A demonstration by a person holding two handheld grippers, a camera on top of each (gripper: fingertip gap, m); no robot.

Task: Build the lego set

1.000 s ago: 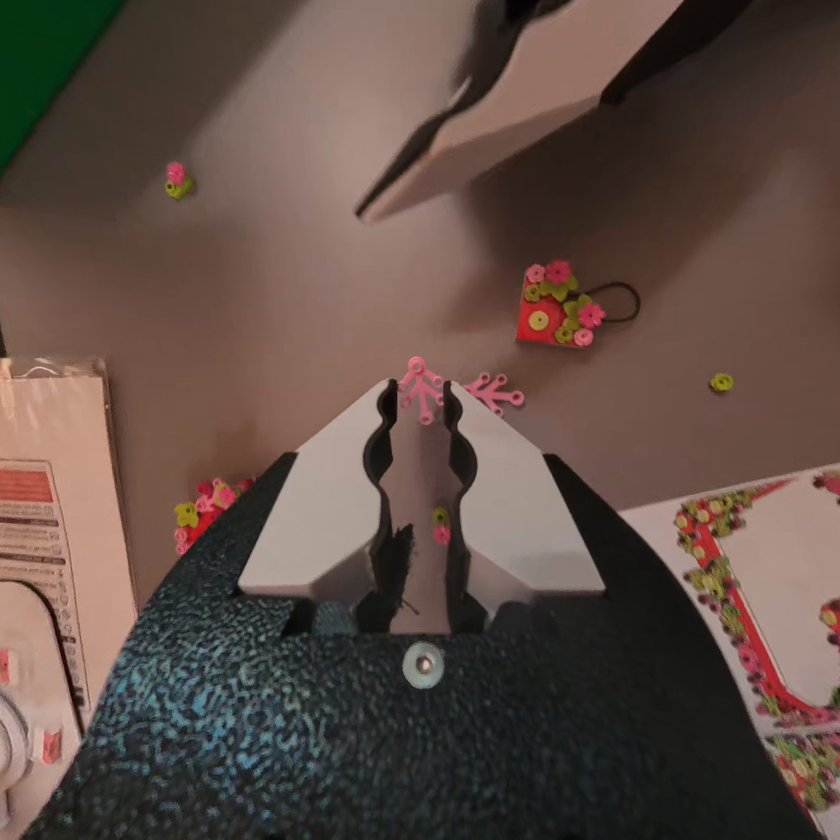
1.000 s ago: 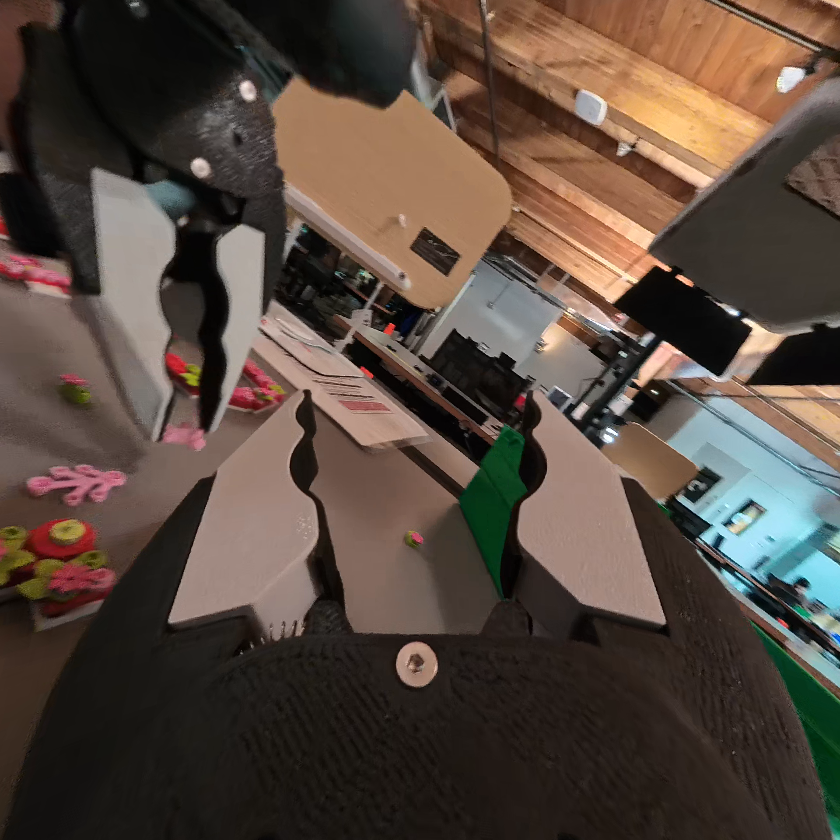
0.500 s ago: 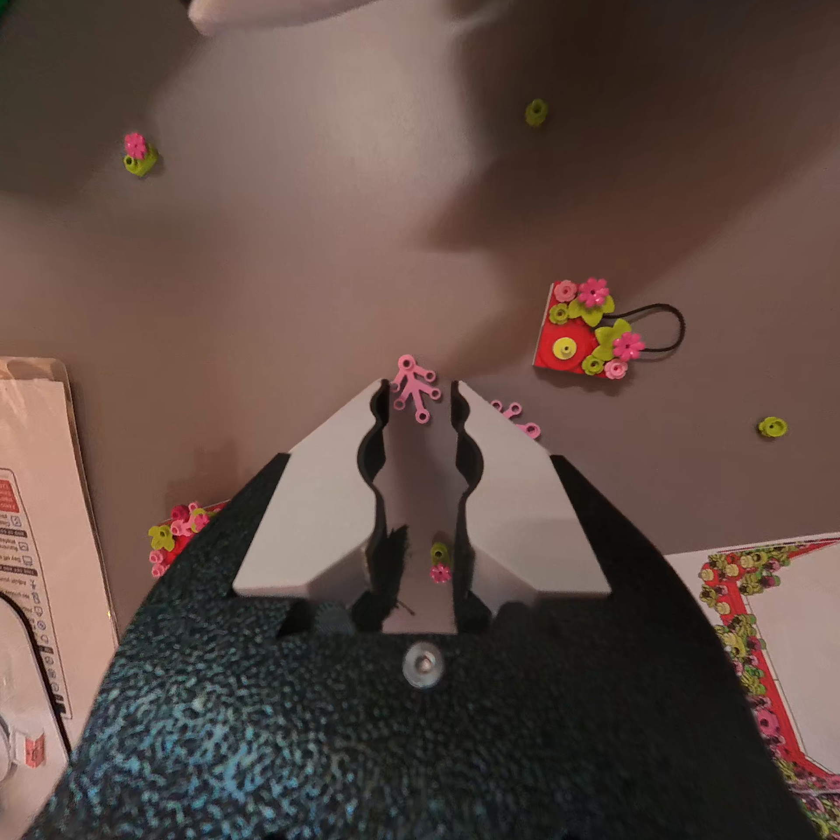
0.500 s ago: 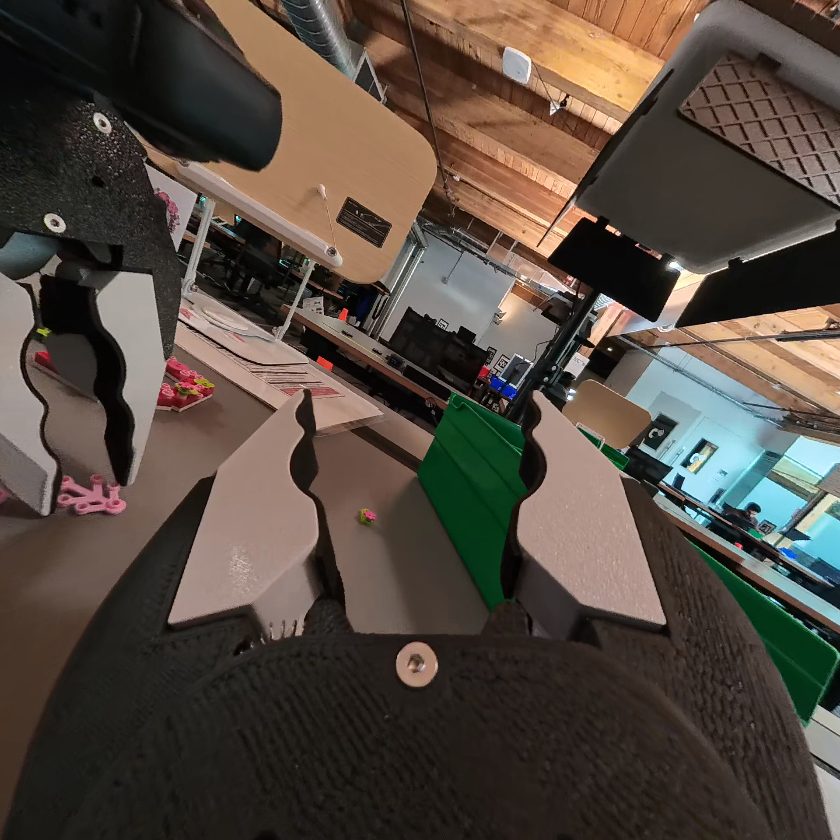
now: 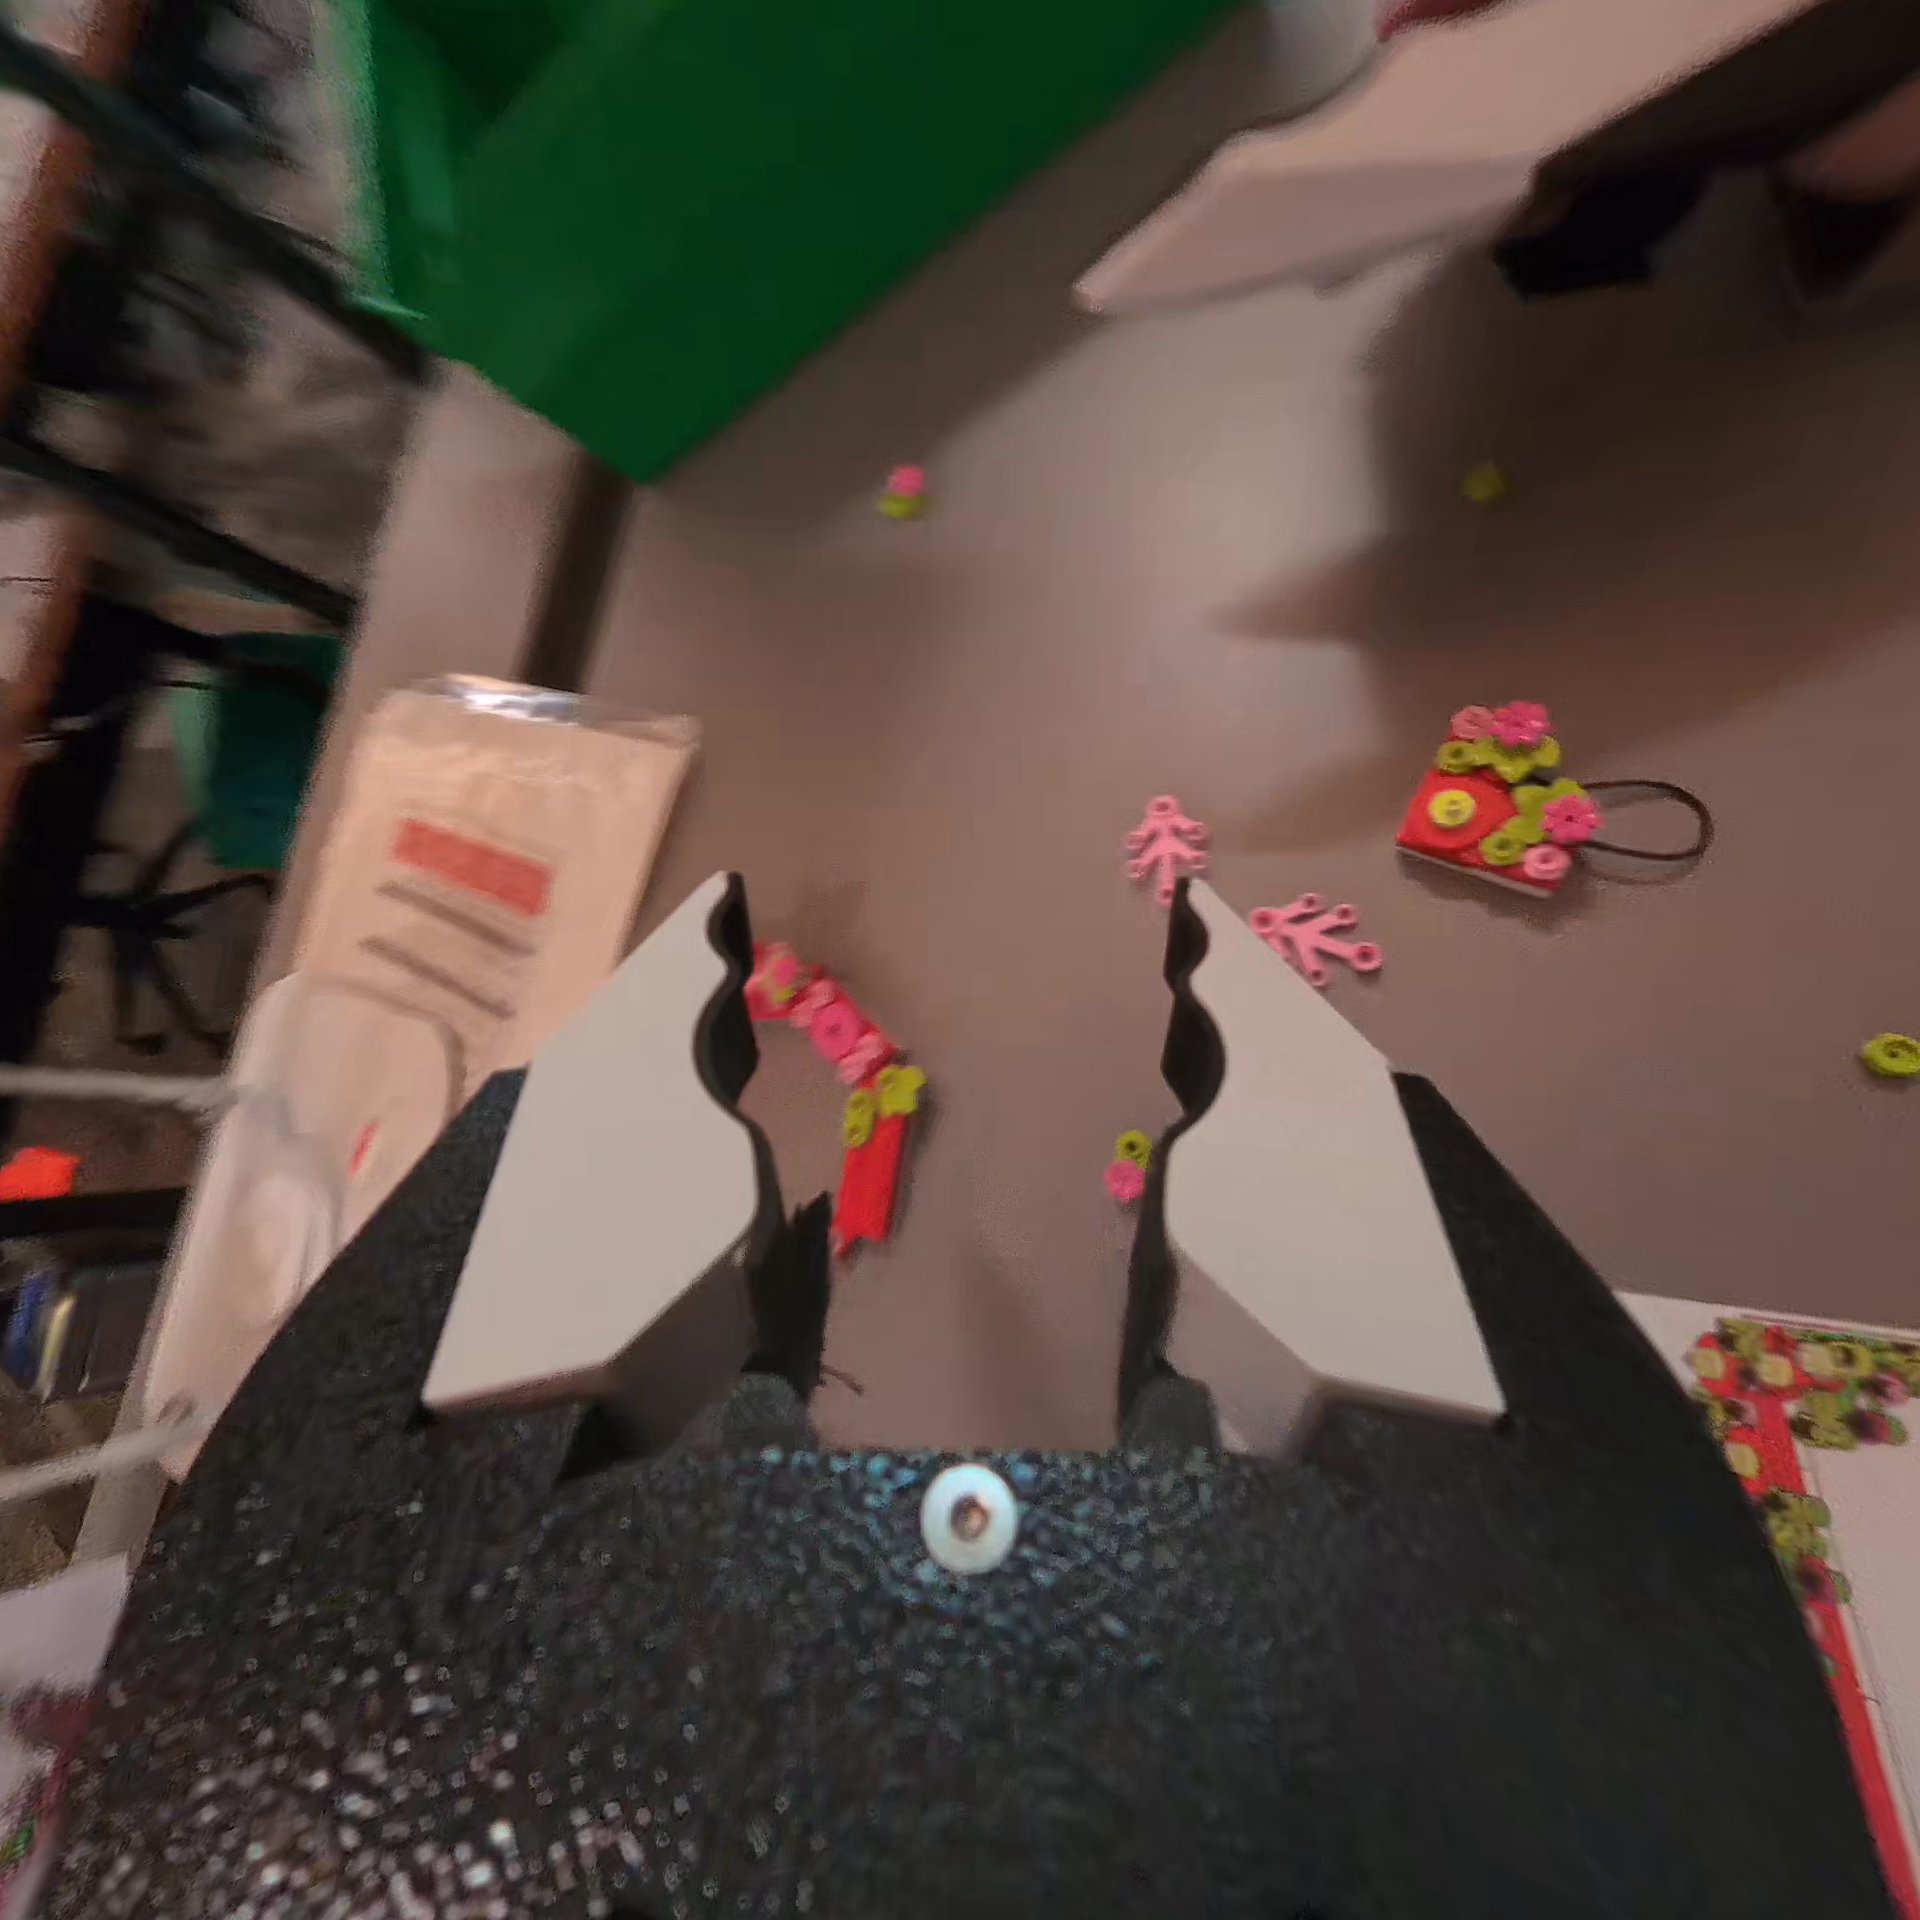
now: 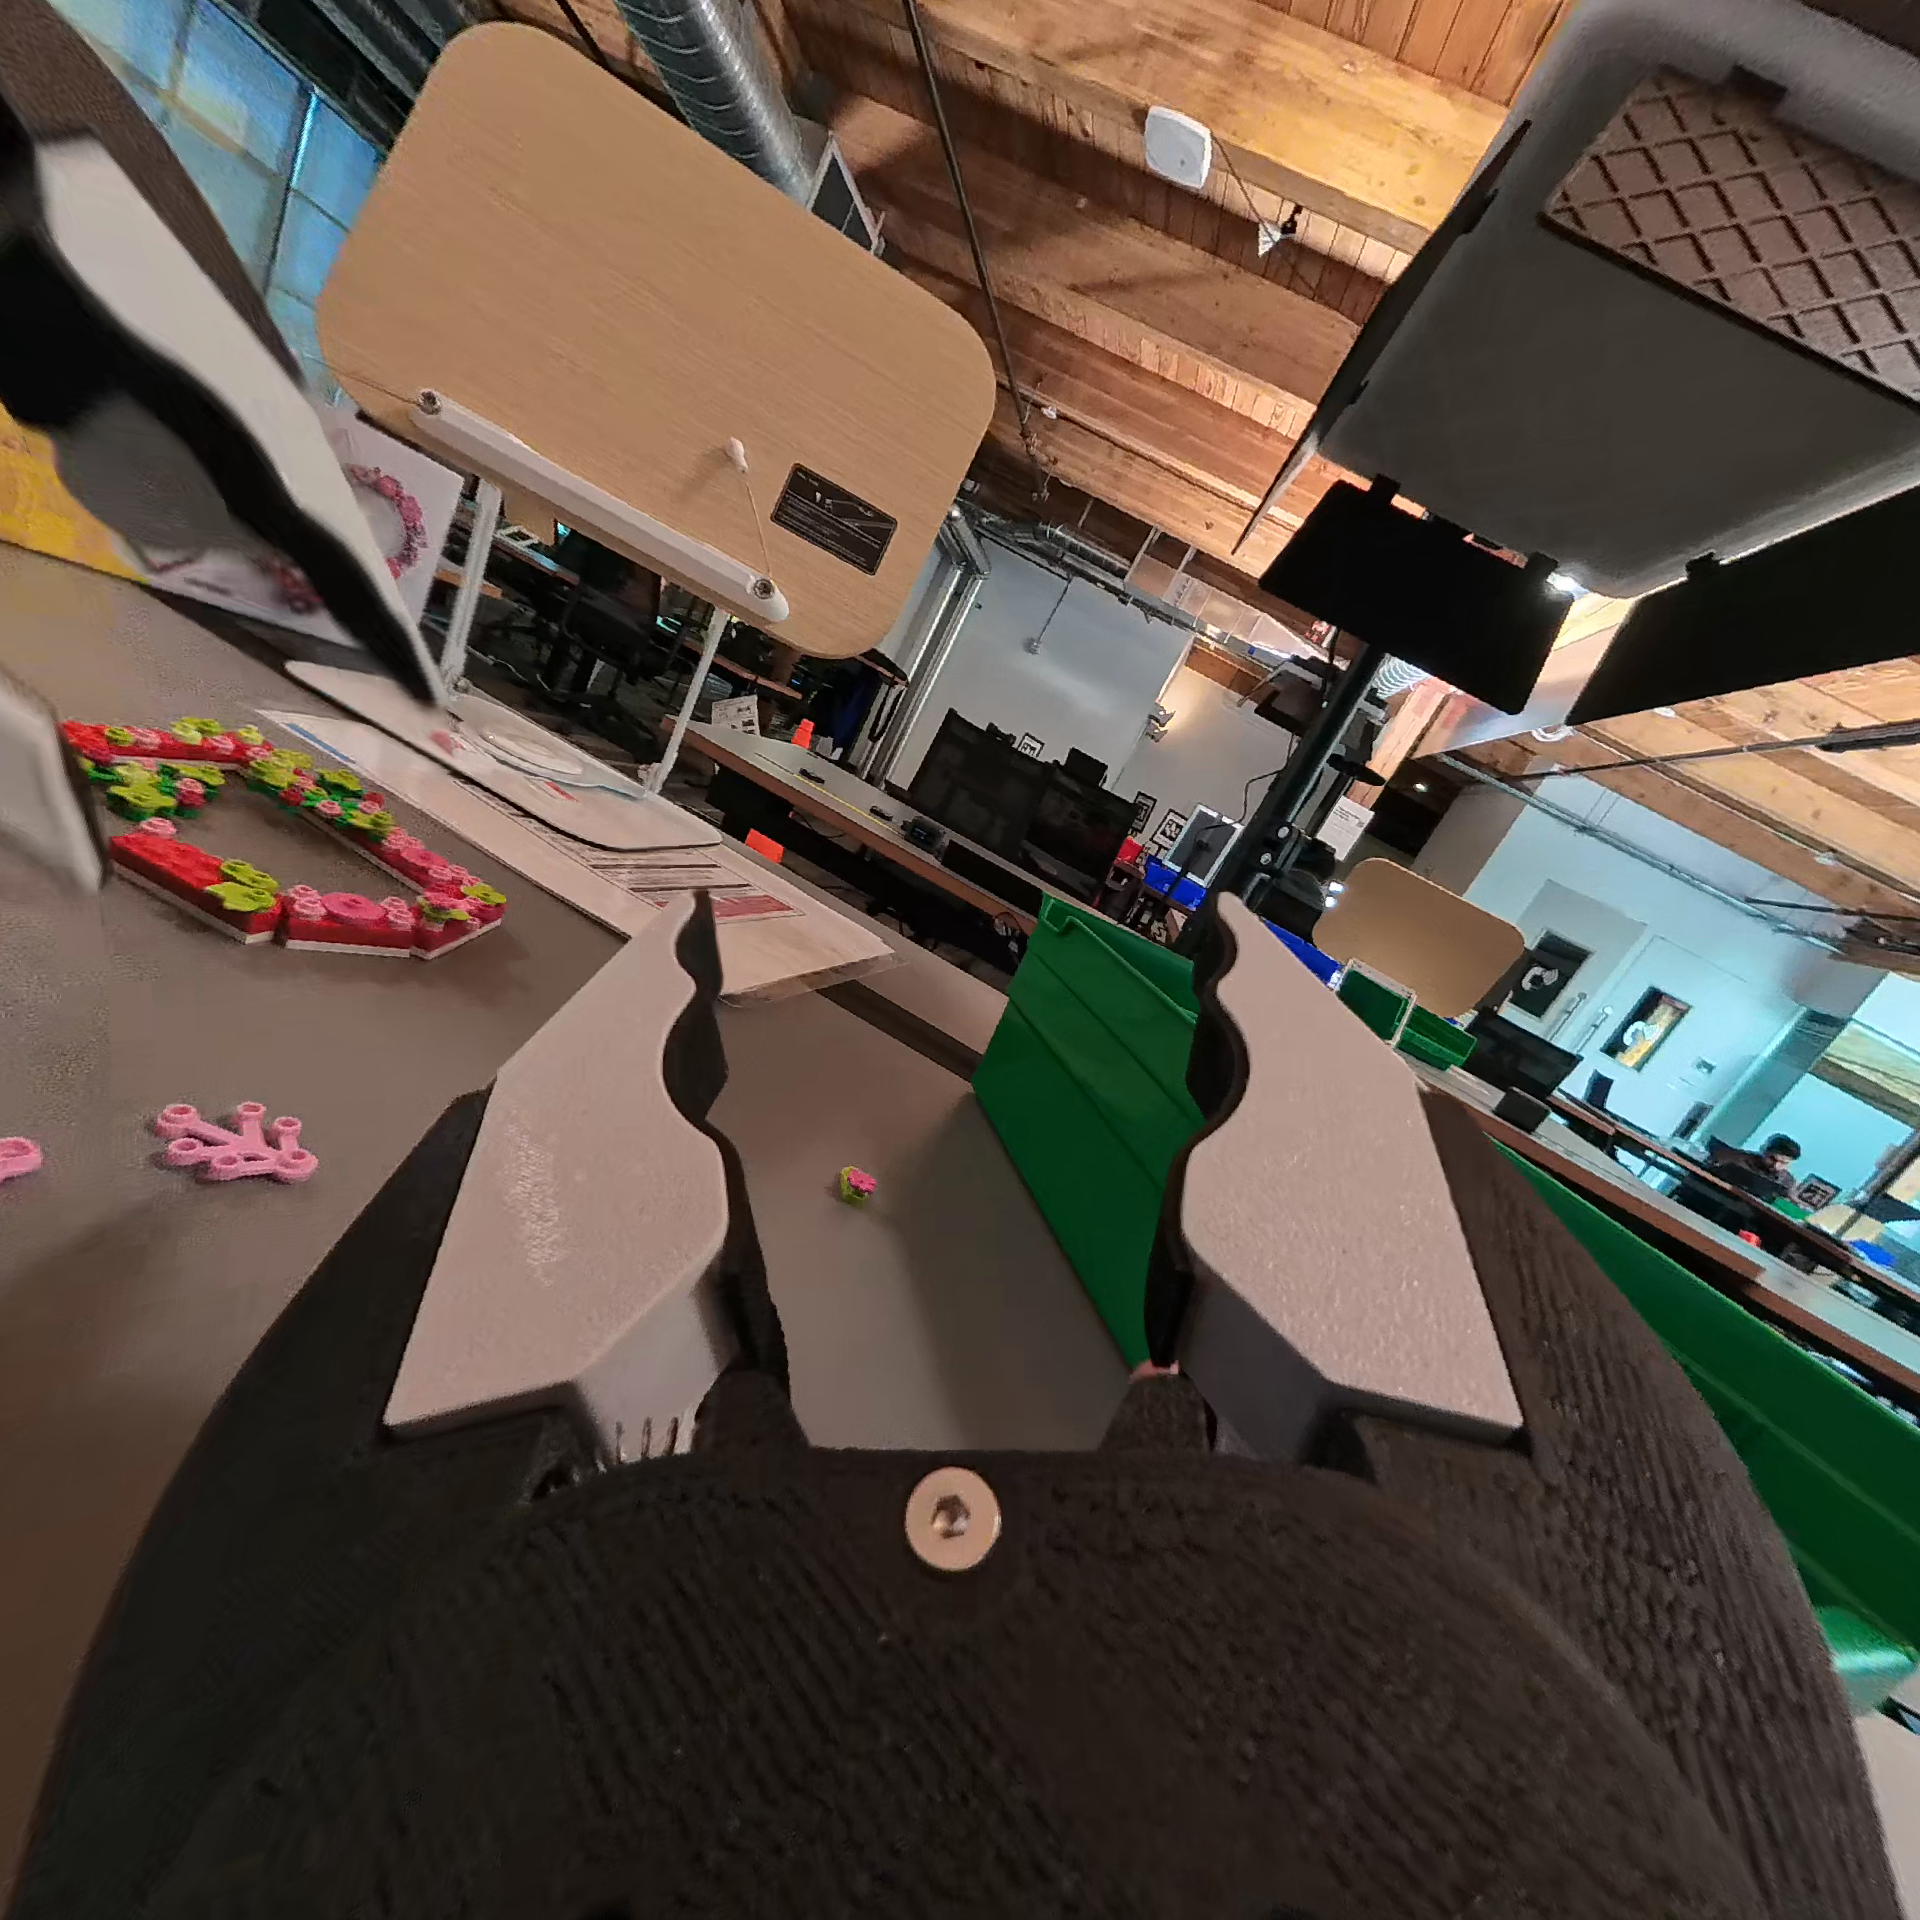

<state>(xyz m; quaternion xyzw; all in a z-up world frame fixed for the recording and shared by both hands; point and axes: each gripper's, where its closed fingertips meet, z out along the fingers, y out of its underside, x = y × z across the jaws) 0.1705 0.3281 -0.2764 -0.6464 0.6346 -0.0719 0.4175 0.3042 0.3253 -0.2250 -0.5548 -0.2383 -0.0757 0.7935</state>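
Note:
My left gripper [image 5: 956, 894] is open wide and empty above the grey table. Between its fingers lie a red frame section with pink and lime flowers [image 5: 842, 1049] and a small pink-and-lime flower piece [image 5: 1127, 1164]. Two pink branch pieces [image 5: 1166, 847] [image 5: 1317, 935] lie just past its right fingertip. A small red flowered piece with a black loop [image 5: 1496, 810] lies farther right. My right gripper [image 6: 956, 914] is open and empty, low over the table, with a flower piece [image 6: 856, 1184] beyond its fingers. The red flowered frame [image 6: 291, 894] lies to its left.
A green bin [image 5: 727, 208] stands at the table's far edge; it also shows in the right wrist view [image 6: 1091, 1091]. A plastic bag with paper [image 5: 468, 935] lies at left. The instruction booklet [image 5: 1818, 1455] lies at right. A loose lime stud [image 5: 1889, 1055] lies nearby. A wooden stand [image 6: 644, 332] rises behind.
My left gripper has opened from nearly shut to wide and swung left and up, bringing the green bin into view. The right gripper stays open and has shifted slightly.

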